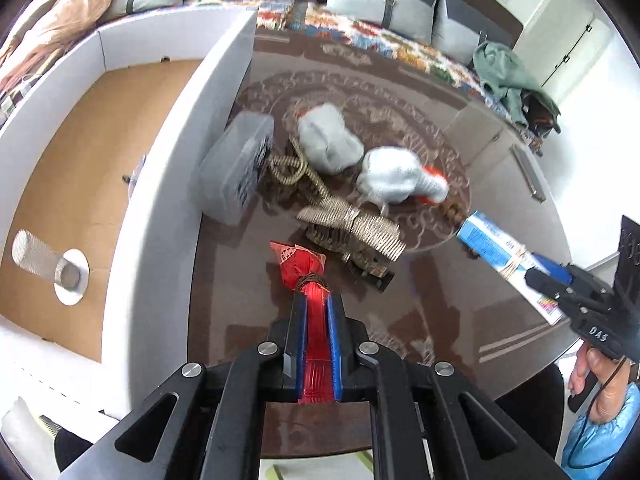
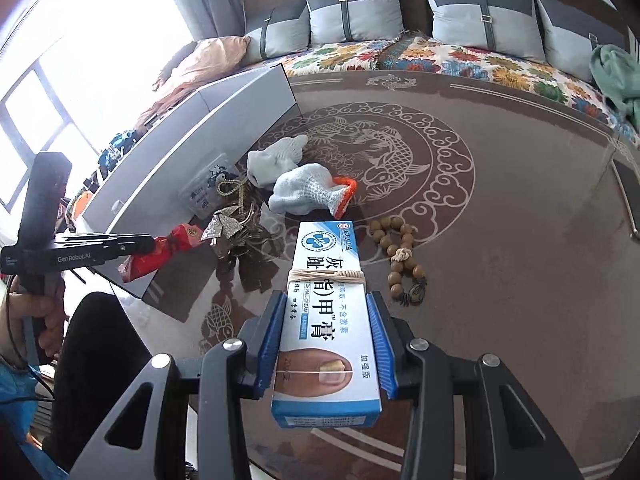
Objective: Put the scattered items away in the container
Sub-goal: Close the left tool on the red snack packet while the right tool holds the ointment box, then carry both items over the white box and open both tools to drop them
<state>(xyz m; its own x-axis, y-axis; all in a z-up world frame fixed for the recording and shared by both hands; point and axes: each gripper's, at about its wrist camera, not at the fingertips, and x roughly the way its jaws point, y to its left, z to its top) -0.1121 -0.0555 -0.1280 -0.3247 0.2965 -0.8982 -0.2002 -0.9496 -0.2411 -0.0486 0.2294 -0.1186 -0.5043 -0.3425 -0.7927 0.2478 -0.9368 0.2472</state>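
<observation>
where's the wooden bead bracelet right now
In the right wrist view the bead bracelet lies on the table, just right of the cream box held in the right gripper, below the orange-cuffed glove.

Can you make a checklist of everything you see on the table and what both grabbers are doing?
Surface: glossy brown round table with a fish pattern.
Job's things: white cardboard box with brown floor holds a mesh metal strainer; two grey knit gloves, clear plastic case, gold sequin bow and wooden bead bracelet lie on the table.
Clutter: nothing seen.
Grippers: left gripper shut on a red foil packet; right gripper shut on a blue-white cream carton.
Cables: thin black cable by the right hand.
Surroundings: sofa with grey cushions, floral throw.
</observation>
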